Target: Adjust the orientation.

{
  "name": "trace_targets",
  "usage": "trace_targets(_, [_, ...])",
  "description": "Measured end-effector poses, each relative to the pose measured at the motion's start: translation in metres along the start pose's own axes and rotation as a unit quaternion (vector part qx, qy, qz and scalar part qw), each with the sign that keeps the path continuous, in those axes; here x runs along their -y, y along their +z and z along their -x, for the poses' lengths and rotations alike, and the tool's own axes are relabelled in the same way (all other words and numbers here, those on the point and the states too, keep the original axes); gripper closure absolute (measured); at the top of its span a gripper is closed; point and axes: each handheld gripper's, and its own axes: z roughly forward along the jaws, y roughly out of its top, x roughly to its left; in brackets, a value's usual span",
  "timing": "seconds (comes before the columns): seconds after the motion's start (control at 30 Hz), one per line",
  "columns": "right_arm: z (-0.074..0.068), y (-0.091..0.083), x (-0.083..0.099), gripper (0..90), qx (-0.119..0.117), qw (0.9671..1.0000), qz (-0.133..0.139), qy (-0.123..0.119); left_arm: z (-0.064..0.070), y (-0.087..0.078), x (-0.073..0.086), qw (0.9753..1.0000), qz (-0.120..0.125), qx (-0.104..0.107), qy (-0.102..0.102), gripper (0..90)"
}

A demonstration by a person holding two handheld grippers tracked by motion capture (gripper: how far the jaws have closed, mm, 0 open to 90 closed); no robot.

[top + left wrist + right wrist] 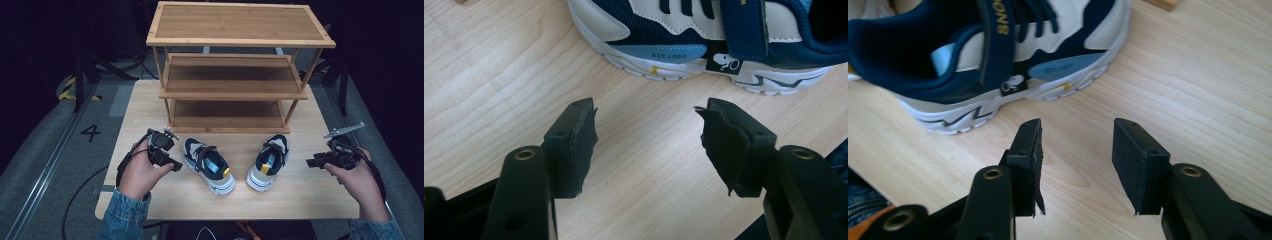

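Two navy, cream and white sneakers stand on the wooden table [300,200] in front of a three-tier wooden shoe rack [235,75]. The left shoe [207,165] lies just right of my left gripper [172,165], whose jaws stand open and empty, pointing at the shoe's side [684,45]. The right shoe [270,161] sits left of my right gripper [312,162], also open with nothing between its jaws. In the right gripper view that shoe [998,55] lies a short way beyond the jaw tips. Neither gripper touches a shoe.
The rack's three shelves are bare; its lowest shelf [227,120] lies directly behind the shoes. Bare tabletop runs along the front edge. Around the table are dark floor, black stand legs [80,80] at the left and cables.
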Motion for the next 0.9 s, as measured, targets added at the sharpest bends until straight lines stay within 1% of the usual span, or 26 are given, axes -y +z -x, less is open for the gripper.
trace_targets(0.07, [0.004, -0.001, 0.002, 54.5, -0.007, 0.9999, 0.003, 0.010, 0.002, 0.000, -0.001, 1.0000, -0.001, -0.008, -0.002, 36.9])
trace_targets(0.1, [0.005, -0.001, 0.003, 54.5, -0.007, 0.9999, 0.004, 0.013, 0.004, -0.001, -0.001, 1.0000, 0.000, -0.007, -0.001, 35.9])
trace_targets(0.2, [0.005, -0.001, 0.003, 54.3, -0.003, 0.9999, 0.004, 0.014, 0.007, -0.002, -0.001, 1.0000, 0.007, -0.006, 0.002, 35.0])
trace_targets(0.27, [0.005, 0.000, 0.002, 54.3, 0.000, 0.9999, 0.003, 0.012, 0.011, -0.003, -0.002, 0.9999, 0.007, -0.011, 0.009, 33.1])
trace_targets(0.33, [0.004, 0.000, 0.002, 54.3, 0.003, 0.9999, 0.003, 0.011, 0.015, -0.003, -0.004, 0.9998, 0.012, -0.005, 0.012, 33.0])
trace_targets(0.4, [0.004, 0.001, 0.002, 54.3, 0.005, 0.9999, 0.001, 0.012, 0.021, -0.003, -0.007, 0.9993, 0.024, 0.000, 0.028, 32.4])
trace_targets(0.43, [0.003, 0.001, 0.002, 54.3, 0.006, 0.9999, 0.001, 0.012, 0.024, -0.003, -0.008, 0.9990, 0.029, -0.001, 0.035, 31.9])
trace_targets(0.5, [0.003, 0.001, 0.003, 54.3, 0.008, 0.9999, 0.003, 0.012, 0.031, -0.004, -0.011, 0.9982, 0.033, 0.004, 0.050, 31.1])
trace_targets(0.6, [0.000, 0.003, 0.005, 54.3, 0.009, 0.9999, 0.003, 0.010, 0.040, -0.008, -0.018, 0.9964, 0.043, 0.018, 0.070, 31.7])
trace_targets(0.63, [0.000, 0.005, 0.006, 54.3, 0.008, 0.9999, -0.001, 0.010, 0.044, -0.008, -0.020, 0.9960, 0.047, 0.025, 0.072, 31.1])
trace_targets(0.67, [-0.001, 0.006, 0.007, 54.3, 0.007, 0.9999, -0.003, 0.010, 0.048, -0.008, -0.022, 0.9954, 0.047, 0.028, 0.078, 30.1])
trace_targets(0.7, [-0.001, 0.007, 0.008, 54.3, 0.007, 0.9999, -0.005, 0.011, 0.053, -0.008, -0.023, 0.9947, 0.043, 0.029, 0.088, 29.4])
trace_targets(0.73, [-0.001, 0.007, 0.008, 54.2, 0.007, 0.9999, -0.007, 0.011, 0.059, -0.008, -0.024, 0.9934, 0.043, 0.041, 0.098, 29.4])
trace_targets(0.8, [-0.001, 0.007, 0.010, 54.1, 0.009, 0.9999, -0.005, 0.012, 0.067, -0.010, -0.025, 0.9911, 0.047, 0.056, 0.111, 29.4])
trace_targets(0.83, [-0.001, 0.006, 0.010, 54.1, 0.009, 0.9999, -0.003, 0.012, 0.070, -0.010, -0.025, 0.9905, 0.047, 0.059, 0.115, 29.4])
trace_targets(0.87, [-0.002, 0.006, 0.010, 54.1, 0.010, 0.9999, -0.003, 0.012, 0.074, -0.011, -0.027, 0.9886, 0.053, 0.061, 0.127, 29.4])
trace_targets(0.9, [-0.002, 0.006, 0.010, 54.0, 0.010, 0.9999, -0.003, 0.012, 0.077, -0.011, -0.028, 0.9876, 0.056, 0.064, 0.132, 29.5])
